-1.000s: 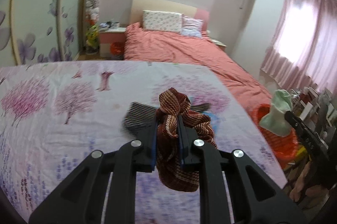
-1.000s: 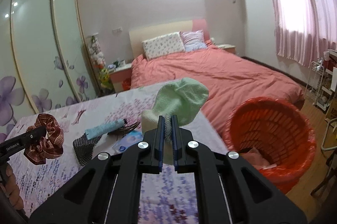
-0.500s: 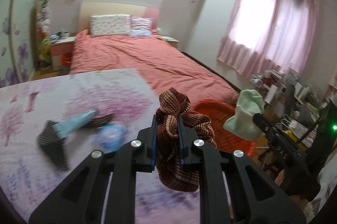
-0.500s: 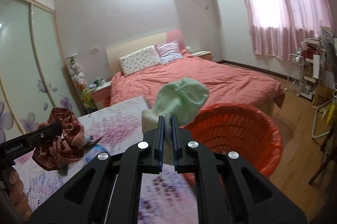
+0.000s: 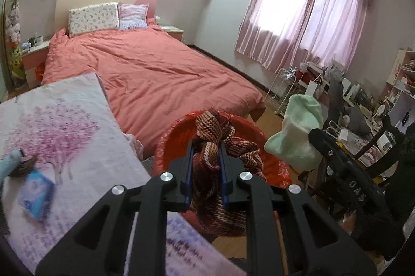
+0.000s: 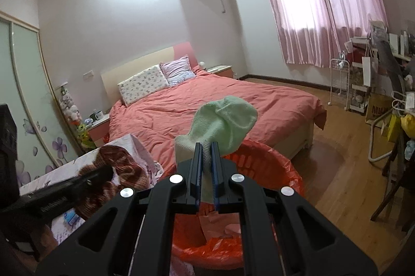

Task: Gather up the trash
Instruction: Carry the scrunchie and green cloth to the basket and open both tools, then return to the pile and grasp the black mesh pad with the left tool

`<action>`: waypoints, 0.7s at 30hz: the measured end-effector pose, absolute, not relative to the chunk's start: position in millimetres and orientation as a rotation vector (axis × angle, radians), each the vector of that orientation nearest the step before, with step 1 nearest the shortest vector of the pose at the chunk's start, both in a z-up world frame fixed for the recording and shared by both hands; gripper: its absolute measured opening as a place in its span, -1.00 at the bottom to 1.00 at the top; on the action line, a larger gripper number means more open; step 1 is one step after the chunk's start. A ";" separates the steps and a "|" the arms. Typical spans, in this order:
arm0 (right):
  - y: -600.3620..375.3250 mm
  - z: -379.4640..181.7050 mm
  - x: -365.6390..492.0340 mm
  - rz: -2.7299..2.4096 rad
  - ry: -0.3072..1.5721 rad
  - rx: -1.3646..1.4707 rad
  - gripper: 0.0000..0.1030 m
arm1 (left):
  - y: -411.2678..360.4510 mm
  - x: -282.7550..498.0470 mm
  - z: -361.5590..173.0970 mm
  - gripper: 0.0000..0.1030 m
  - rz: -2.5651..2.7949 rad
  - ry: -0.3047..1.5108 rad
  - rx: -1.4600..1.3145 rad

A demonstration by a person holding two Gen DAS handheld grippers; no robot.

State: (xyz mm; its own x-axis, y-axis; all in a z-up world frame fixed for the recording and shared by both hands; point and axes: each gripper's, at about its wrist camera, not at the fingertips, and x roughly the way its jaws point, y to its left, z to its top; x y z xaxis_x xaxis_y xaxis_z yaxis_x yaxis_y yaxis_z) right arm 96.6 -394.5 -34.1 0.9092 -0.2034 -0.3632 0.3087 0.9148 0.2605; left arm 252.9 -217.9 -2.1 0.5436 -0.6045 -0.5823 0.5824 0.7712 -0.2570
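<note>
My left gripper (image 5: pixel 206 149) is shut on a brown striped scrunchie (image 5: pixel 215 136) and holds it over the near rim of the orange trash basket (image 5: pixel 176 130). My right gripper (image 6: pixel 206 150) is shut on a pale green sock (image 6: pixel 225 120) and holds it above the same basket (image 6: pixel 285 172), which has scraps inside. The sock also shows at the right of the left wrist view (image 5: pixel 298 130). The scrunchie shows at the left of the right wrist view (image 6: pixel 122 169).
The floral-covered table (image 5: pixel 64 125) lies to the left with a blue packet (image 5: pixel 36 194) and a light blue item (image 5: pixel 10 164) on it. A pink bed (image 5: pixel 155 68) stands beyond. A dark chair (image 5: pixel 376 146) and cluttered shelves stand at the right.
Both grippers have swung right, away from the table, and now hold the scrunchie and the sock over the orange basket. Both stay shut.
</note>
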 end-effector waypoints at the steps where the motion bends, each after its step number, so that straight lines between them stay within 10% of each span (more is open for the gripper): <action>1: -397.3 -35.8 95.8 -0.269 0.338 0.324 -0.86 | -224.5 257.4 -7.6 -0.61 -0.696 0.712 -0.030; 5: -403.3 -45.7 108.8 -0.248 0.373 0.334 -0.82 | -239.6 274.2 -28.0 -0.33 -0.662 0.747 -0.003; 9: -409.1 -57.1 112.4 -0.251 0.410 0.371 -0.23 | -232.2 282.4 -39.5 -0.13 -0.613 0.759 0.020; 21: -389.4 -57.2 103.6 -0.263 0.470 0.318 -0.23 | -147.5 262.7 -43.7 0.21 -0.453 0.730 0.096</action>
